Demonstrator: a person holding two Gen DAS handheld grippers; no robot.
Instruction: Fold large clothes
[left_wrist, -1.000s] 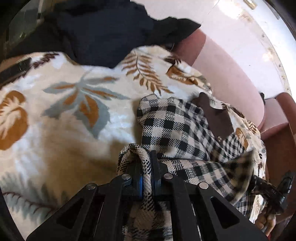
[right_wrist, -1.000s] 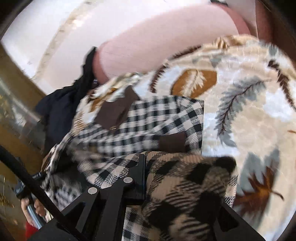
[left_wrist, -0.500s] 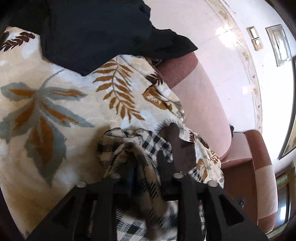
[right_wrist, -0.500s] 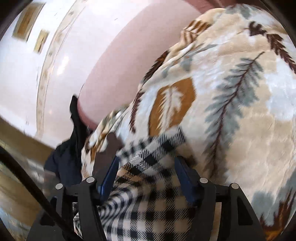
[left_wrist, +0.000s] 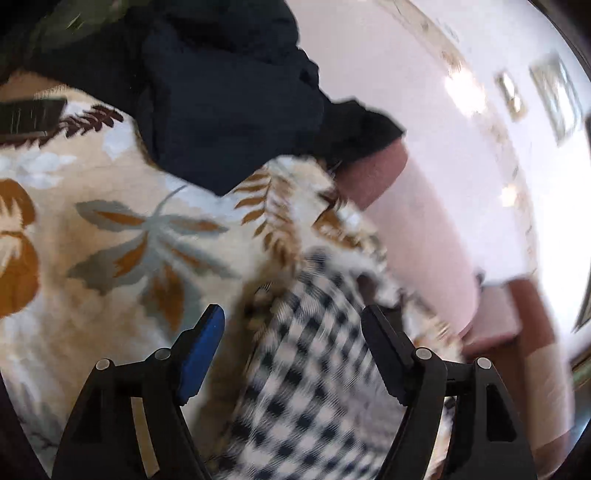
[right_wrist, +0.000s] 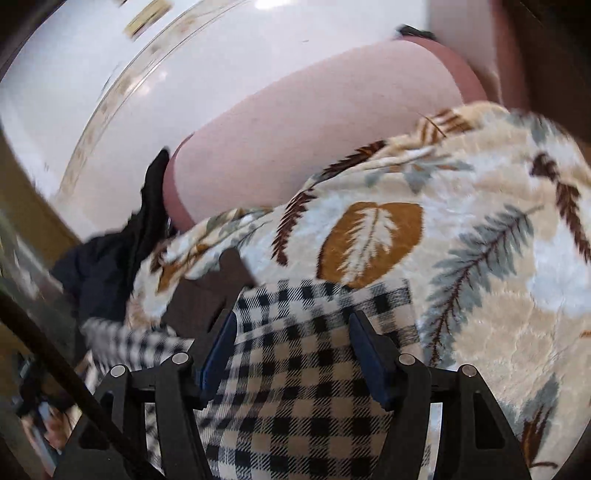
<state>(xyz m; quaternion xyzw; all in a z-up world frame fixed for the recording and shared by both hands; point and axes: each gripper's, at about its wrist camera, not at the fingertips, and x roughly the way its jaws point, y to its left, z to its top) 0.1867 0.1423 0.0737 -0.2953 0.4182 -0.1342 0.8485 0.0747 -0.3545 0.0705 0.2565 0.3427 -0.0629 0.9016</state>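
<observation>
A black, white and beige checked garment (left_wrist: 306, 369) lies on a cream blanket with leaf print (left_wrist: 110, 240). My left gripper (left_wrist: 293, 321) is open, its fingers spread wide on either side of the cloth, which is blurred. In the right wrist view the same checked garment (right_wrist: 295, 376) lies folded below my right gripper (right_wrist: 291, 325), which is open with the cloth between and under its fingers. A dark brown patch of the garment (right_wrist: 207, 291) shows at its far left edge.
A dark navy garment (left_wrist: 221, 99) lies in a heap at the blanket's far end. It also shows in the right wrist view (right_wrist: 107, 266). A pink sofa back (right_wrist: 314, 122) runs behind the blanket, with a white wall (left_wrist: 424, 74) beyond.
Both grippers were shut on the checked garment a second ago. The right one opened first, then the left. The cloth now lies loose on the blanket.
</observation>
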